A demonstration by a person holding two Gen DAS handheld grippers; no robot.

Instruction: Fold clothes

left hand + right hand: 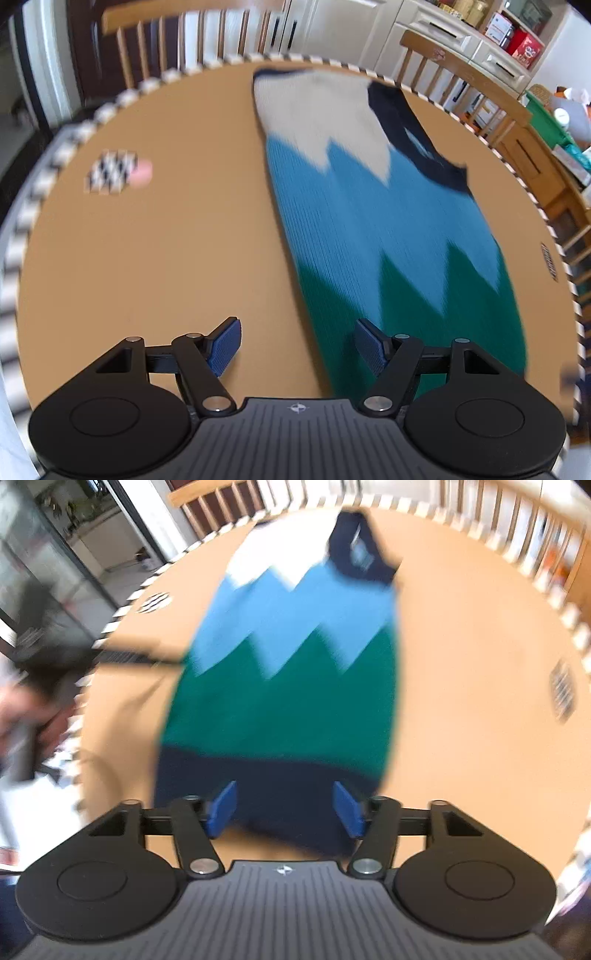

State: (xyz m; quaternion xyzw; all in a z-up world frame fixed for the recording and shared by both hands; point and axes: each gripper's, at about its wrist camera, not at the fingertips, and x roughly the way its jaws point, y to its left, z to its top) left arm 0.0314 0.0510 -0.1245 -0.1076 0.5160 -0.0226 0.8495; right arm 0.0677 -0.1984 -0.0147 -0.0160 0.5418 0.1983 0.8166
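A knitted sweater with white, blue, green and navy zigzag bands lies flat on the round tan table, folded into a long strip. My left gripper hovers open at the sweater's near left edge, its right pad over the green band and its left pad over bare table. In the right wrist view the same sweater stretches away from me. My right gripper is open above the navy hem, nothing between its pads. The left gripper appears there as a dark blur at the left.
Wooden chairs ring the table's far side. A small checked marker lies on the table at the left, another marker at the right. White cabinets and shelves stand behind.
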